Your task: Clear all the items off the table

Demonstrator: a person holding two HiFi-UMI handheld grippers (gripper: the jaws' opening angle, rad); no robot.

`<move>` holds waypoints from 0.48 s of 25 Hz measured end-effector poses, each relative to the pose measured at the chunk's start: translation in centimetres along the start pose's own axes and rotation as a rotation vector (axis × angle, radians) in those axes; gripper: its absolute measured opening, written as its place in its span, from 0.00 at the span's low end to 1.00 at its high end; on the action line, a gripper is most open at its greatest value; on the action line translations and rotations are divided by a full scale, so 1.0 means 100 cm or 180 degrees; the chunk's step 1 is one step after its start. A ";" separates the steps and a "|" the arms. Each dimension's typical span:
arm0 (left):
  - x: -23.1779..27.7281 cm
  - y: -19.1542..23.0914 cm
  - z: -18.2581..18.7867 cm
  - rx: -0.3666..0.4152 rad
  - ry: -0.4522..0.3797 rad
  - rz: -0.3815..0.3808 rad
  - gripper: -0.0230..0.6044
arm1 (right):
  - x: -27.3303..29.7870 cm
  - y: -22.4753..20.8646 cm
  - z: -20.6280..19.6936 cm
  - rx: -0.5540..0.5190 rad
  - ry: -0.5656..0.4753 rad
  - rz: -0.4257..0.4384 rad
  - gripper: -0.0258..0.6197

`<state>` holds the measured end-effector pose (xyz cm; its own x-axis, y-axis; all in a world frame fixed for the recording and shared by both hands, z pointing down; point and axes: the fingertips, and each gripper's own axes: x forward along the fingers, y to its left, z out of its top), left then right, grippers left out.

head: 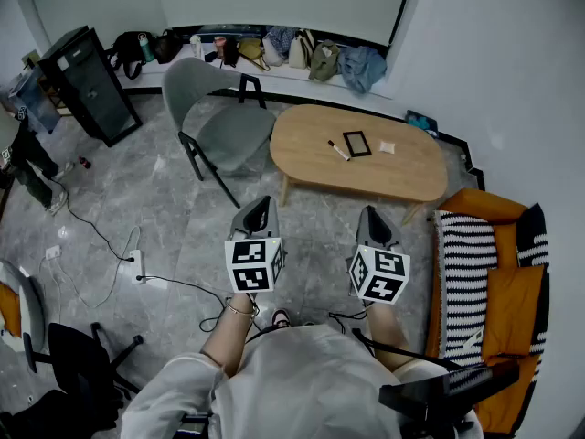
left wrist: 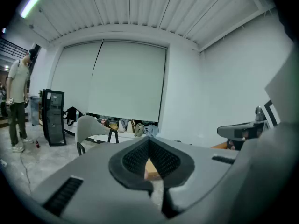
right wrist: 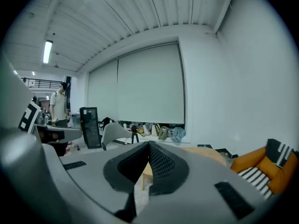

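**Oval wooden worktop (head: 306, 158) ahead with three small things to clear; both my grippers shut and empty.**

I hold my left gripper (head: 260, 205) and right gripper (head: 373, 216) side by side, well short of the worktop's near edge, each with its jaws together on nothing. At the worktop's middle lies a black-framed panel (head: 356, 143), flat on the wood. I judge it thin, stiff and light, so I would pinch it across one edge, perhaps after sliding it over the worktop's rim. Just left of the middle lies a marker pen (head: 339, 150) at a slant. It looks rigid, light and likely to roll, so I would grip across mid-barrel. Toward the worktop's right end sits a pale square piece (head: 387, 147), too small to identify. It is probably featherlight, so I would nip an edge gently.
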<state>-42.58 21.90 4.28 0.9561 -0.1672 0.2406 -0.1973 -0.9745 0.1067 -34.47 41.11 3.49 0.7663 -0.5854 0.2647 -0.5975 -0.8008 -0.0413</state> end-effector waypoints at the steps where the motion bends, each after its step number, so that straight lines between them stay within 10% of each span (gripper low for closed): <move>1: 0.001 0.000 -0.001 0.0003 0.0008 -0.0006 0.04 | 0.000 0.000 -0.001 -0.0001 0.0009 -0.0008 0.08; 12: 0.008 0.007 -0.004 0.0086 0.0097 -0.0115 0.04 | 0.010 0.001 -0.003 0.0156 0.0014 -0.0109 0.08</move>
<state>-42.05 21.12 4.99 0.9554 -0.1275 0.2662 -0.1563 -0.9836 0.0899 -33.81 40.45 4.03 0.7850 -0.5570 0.2711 -0.5585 -0.8257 -0.0792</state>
